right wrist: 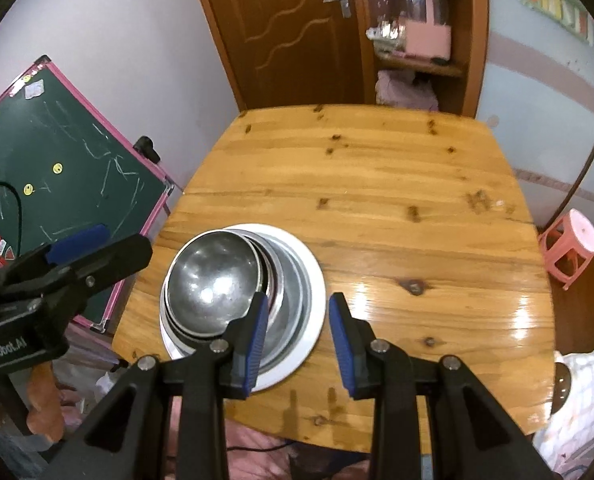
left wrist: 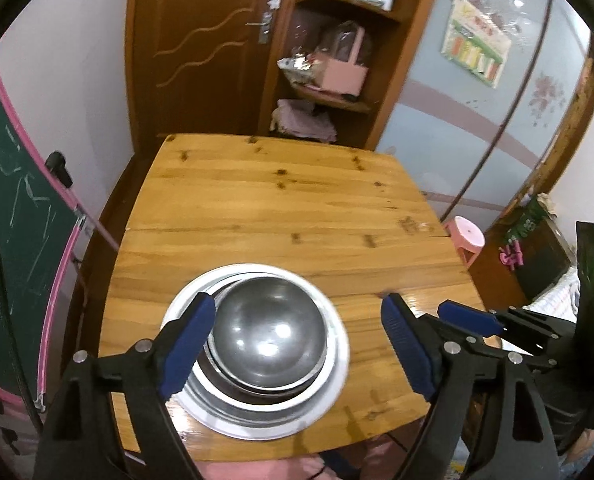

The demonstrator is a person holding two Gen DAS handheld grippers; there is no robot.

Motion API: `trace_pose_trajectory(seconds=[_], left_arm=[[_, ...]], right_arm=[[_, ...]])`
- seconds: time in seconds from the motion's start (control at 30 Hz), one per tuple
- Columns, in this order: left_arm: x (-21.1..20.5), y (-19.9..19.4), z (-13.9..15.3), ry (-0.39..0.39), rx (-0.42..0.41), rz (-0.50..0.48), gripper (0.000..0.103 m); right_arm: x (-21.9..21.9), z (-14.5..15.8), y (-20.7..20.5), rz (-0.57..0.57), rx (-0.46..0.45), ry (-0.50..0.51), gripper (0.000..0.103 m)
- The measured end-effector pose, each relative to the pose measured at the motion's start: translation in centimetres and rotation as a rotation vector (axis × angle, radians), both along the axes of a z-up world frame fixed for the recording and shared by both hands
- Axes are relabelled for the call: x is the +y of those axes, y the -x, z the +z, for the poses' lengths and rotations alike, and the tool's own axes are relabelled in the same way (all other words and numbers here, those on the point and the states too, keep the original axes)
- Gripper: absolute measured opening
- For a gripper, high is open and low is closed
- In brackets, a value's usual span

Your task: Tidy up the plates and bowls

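Note:
A stack of steel bowls (left wrist: 267, 338) sits nested on a white plate (left wrist: 337, 364) at the near left of the wooden table (left wrist: 281, 208). The top bowl (right wrist: 211, 280) sits off-centre toward the left in the stack, over the white plate (right wrist: 311, 276). My left gripper (left wrist: 297, 344) is open and empty, its jaws spread wide above the stack. My right gripper (right wrist: 297, 332) is open and empty, just right of the bowls above the plate's near rim. The right gripper's blue finger (left wrist: 469, 316) shows at the right of the left wrist view. The left gripper's finger (right wrist: 81, 244) shows at the left of the right wrist view.
A green chalkboard (right wrist: 65, 176) leans beside the table's left edge. A pink stool (right wrist: 569, 244) stands to the right. A wooden door (left wrist: 201, 40) and a shelf unit (left wrist: 337, 68) with a pink box stand behind the table.

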State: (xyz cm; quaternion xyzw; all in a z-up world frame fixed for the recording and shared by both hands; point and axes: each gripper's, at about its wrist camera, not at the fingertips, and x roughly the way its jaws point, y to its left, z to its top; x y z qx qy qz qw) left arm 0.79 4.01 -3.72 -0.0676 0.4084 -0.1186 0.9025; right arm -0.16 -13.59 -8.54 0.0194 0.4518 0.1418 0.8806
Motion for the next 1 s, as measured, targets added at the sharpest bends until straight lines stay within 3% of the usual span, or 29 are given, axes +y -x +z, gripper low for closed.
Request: trace_pose_trajectory(seconds=[0.2, 0.33, 0.6, 0.77, 1.0], left_arm=[[-2.2, 1.5, 1.3, -0.011, -0.020, -0.001, 0.088], [-3.5, 1.7, 2.0, -0.066, -0.030, 0.018, 0.088], [-5.7, 2.3, 4.3, -0.109, -0.074, 0.046, 0.096], [-6.6, 2.8, 4.7, -0.171, -0.118, 0.113, 0.102], [-6.8, 2.4, 3.4, -0.182, -0.066, 0.137, 0.102]], right_arm=[[-2.7, 2.0, 3.0, -0.051, -0.055, 0.016, 0.033], [-4.2, 3.5, 4.4, -0.100, -0.102, 0.041, 0.044], [-6.1, 6.2, 5.7, -0.142, -0.158, 0.016, 0.044], [-6.1, 6.0, 6.0, -0.159, -0.174, 0.036, 0.044], [-6.3, 5.0, 5.9, -0.193, -0.162, 0.047, 0.044]])
